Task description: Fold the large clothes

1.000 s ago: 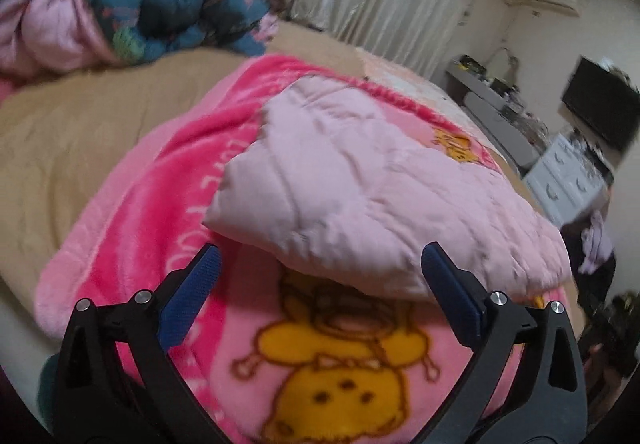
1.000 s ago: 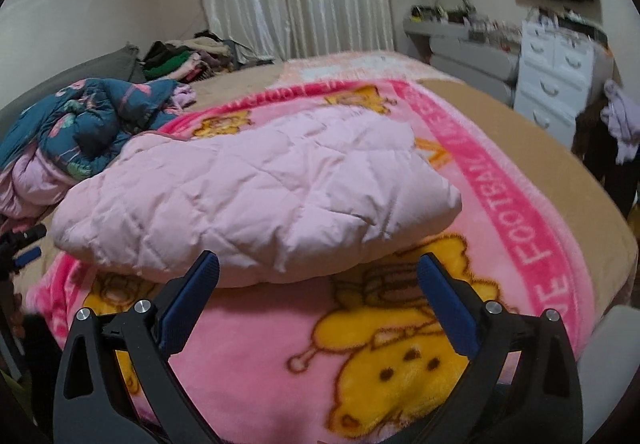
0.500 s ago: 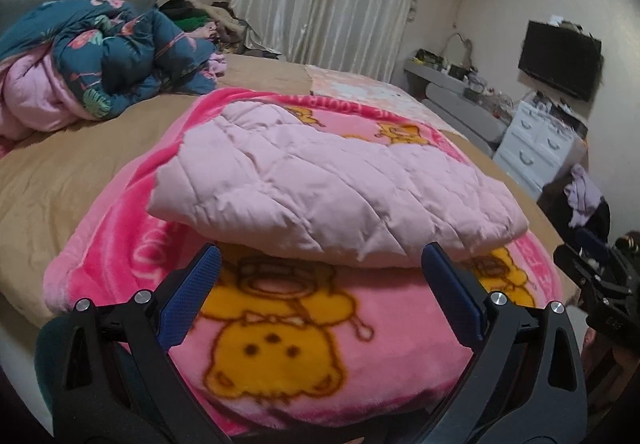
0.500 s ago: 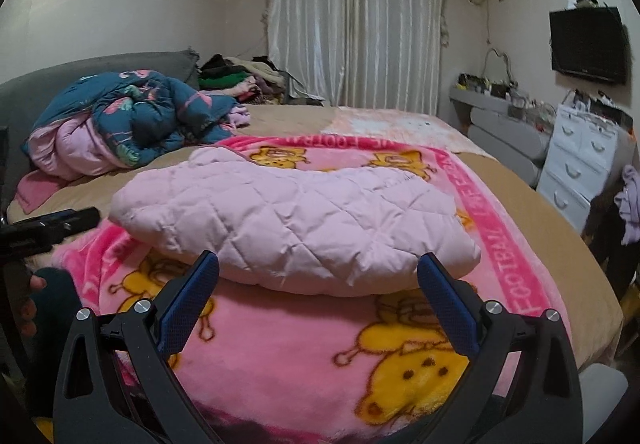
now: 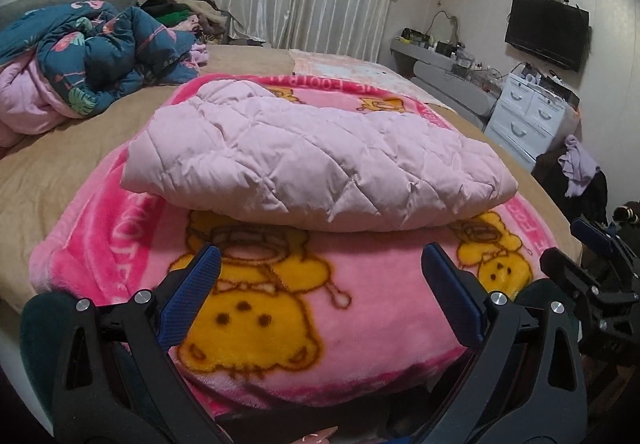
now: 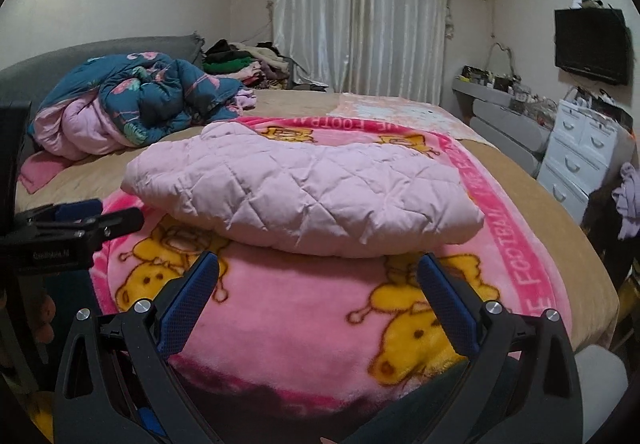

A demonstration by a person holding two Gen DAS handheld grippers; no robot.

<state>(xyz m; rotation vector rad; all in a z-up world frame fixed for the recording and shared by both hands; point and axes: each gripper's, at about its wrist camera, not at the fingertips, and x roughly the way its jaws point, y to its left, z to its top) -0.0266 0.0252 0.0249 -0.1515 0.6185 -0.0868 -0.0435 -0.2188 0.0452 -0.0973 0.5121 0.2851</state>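
Both hand-held grippers backed off; folded jacket (image 5: 316,159) untouched.

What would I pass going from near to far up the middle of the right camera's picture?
Right gripper → pink cartoon blanket → folded quilted coat → tan bedsheet → white curtains.

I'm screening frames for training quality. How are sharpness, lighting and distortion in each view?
Left wrist: sharp, strong fisheye bowing, dark vignetted corners, soft even indoor light, pink jacket clearly resolved, slight shadow beneath it on the blanket. Right wrist: equally sharp, same barrel distortion, curtain bright but not blown out.
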